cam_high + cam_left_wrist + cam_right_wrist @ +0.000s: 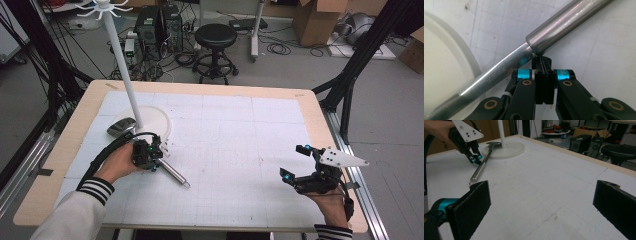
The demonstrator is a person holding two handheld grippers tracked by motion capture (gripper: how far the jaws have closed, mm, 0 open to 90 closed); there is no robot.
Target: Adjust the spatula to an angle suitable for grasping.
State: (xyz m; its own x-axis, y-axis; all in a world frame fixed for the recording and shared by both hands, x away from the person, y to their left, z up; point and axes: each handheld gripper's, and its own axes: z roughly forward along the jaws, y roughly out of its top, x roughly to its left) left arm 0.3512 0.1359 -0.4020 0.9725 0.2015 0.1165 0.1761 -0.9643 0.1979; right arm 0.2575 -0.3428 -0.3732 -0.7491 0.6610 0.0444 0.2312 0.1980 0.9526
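Ladle (150, 150) lies flat on the table (240, 150), its bowl against the white stand's base (159, 119). Left gripper (156, 152), jaws together, touches the handle's joint; right gripper (295, 162) gapes well apart.

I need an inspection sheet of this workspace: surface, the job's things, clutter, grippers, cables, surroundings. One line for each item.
Surface: wooden table covered by a white gridded mat, with some small marks.
Job's things: metal ladle lying flat, its bowl resting on the round base of the white stand; the stand is upright.
Clutter: nothing seen on the mat.
Grippers: left gripper shut, tips touching the ladle handle, nothing between the jaws; right gripper open and holding nothing, near the right table edge.
Cables: black cable trailing from the left gripper; loose cables on the floor.
Surroundings: black stool, computer towers, cardboard boxes.
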